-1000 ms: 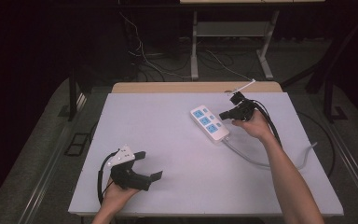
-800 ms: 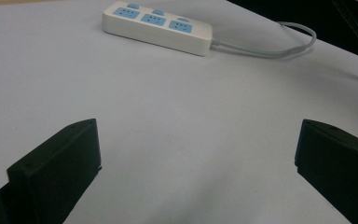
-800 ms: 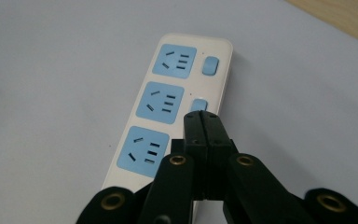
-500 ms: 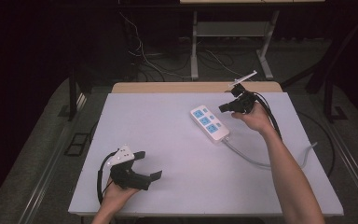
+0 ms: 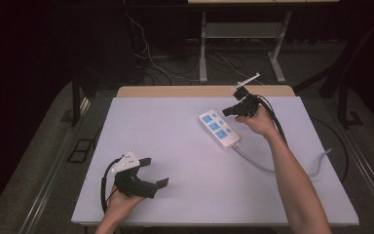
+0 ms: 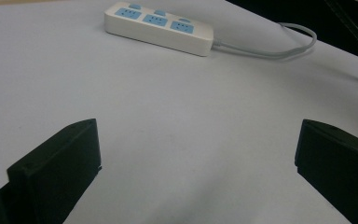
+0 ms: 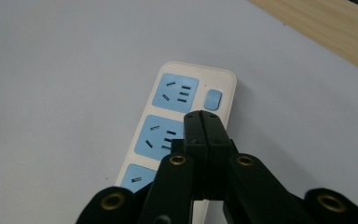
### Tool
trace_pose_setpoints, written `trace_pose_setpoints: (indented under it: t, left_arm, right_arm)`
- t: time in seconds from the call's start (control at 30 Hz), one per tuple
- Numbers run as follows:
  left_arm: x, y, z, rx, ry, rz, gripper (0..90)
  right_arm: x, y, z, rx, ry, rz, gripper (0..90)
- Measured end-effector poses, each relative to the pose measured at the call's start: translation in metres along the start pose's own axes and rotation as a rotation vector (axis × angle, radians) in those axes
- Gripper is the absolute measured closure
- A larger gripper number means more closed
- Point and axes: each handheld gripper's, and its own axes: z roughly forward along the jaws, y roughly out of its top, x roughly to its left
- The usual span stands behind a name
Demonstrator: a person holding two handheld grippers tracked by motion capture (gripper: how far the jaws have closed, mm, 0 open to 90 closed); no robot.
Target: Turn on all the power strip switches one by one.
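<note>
A white power strip (image 5: 218, 129) with three blue sockets lies on the table's right half, its grey cord (image 5: 272, 169) trailing to the right. My right gripper (image 5: 227, 111) hovers just above and right of the strip's far end. Its jaws are pressed together with nothing between them in the right gripper view, over the strip (image 7: 177, 121) near a blue switch (image 7: 213, 99). My left gripper (image 5: 157, 172) rests near the front left of the table, jaws wide apart and empty. Far ahead of it in the left gripper view lies the strip (image 6: 158, 27).
The white table top (image 5: 175, 146) has a wooden strip (image 5: 175, 91) along its far edge. Behind the table are a metal frame's legs (image 5: 203, 48) and loose cables on the dark floor. A black cable (image 5: 272, 122) runs from the right gripper along the forearm.
My right gripper has lifted and drawn back slightly toward the far edge, away from the strip. The left gripper has stayed still.
</note>
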Motion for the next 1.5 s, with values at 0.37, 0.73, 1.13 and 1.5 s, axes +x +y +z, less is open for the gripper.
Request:
trace_pose_setpoints:
  t: [0.37, 0.73, 1.13, 1.5]
  left_arm:
    - [0.001, 0.000, 0.000, 0.000, -0.002, -0.001, 0.0]
    - [0.001, 0.000, -0.001, 0.001, 0.000, 0.001, 0.0]
    - [0.001, 0.000, 0.000, 0.003, -0.003, 0.004, 0.0]
    - [-0.001, 0.000, 0.000, 0.007, -0.004, 0.011, 0.0]
  right_arm:
    - [-0.006, -0.003, 0.015, 0.014, 0.003, 0.033, 90.0]
    - [-0.006, -0.006, 0.027, 0.034, 0.006, 0.037, 90.0]
    - [0.000, -0.008, 0.040, 0.056, -0.003, 0.020, 90.0]
    - [-0.002, -0.014, 0.041, 0.028, 0.004, 0.030, 90.0]
